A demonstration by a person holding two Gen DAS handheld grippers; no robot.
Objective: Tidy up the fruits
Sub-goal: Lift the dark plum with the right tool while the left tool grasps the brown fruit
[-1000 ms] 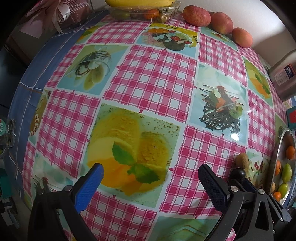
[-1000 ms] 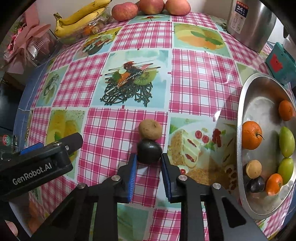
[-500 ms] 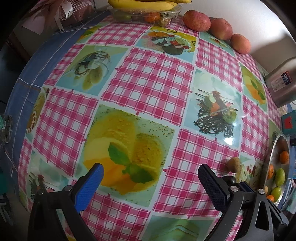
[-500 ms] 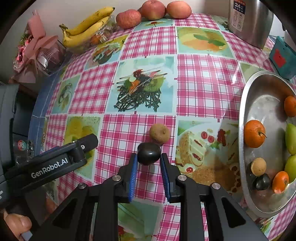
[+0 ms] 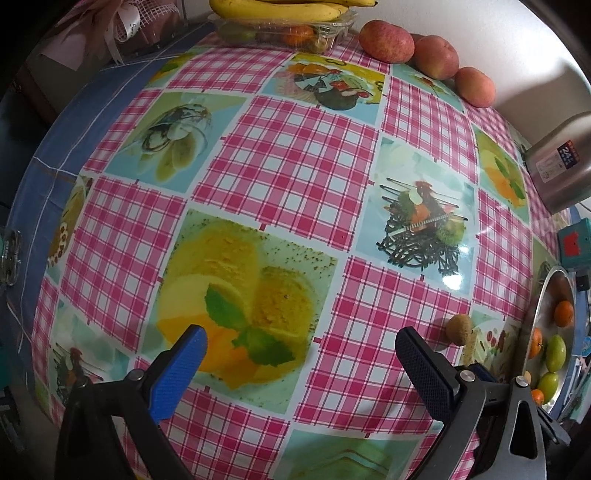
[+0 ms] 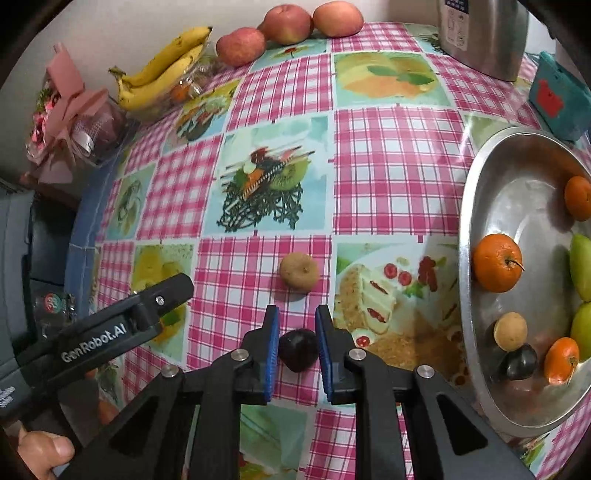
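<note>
My right gripper (image 6: 297,347) is shut on a dark plum (image 6: 297,350), held between the blue pads above the tablecloth. A small brown fruit (image 6: 299,273) lies on the cloth just beyond it; it also shows in the left wrist view (image 5: 458,329). A steel bowl (image 6: 480,184) at the right holds several oranges, green fruits, a brown fruit and a dark plum (image 6: 521,361). My left gripper (image 5: 297,360) is open and empty over the cloth, left of the right gripper; its body shows in the right wrist view (image 6: 110,328).
Bananas (image 6: 162,70) on a clear fruit box and three apples (image 6: 288,24) line the far edge. A steel pot (image 6: 480,33) and a teal box (image 6: 557,96) stand at the far right. A pink wrapped gift (image 6: 74,122) sits at the far left.
My right gripper has lifted the dark plum off the cloth and drawn back from the brown fruit. The left gripper has drifted back a little, still open.
</note>
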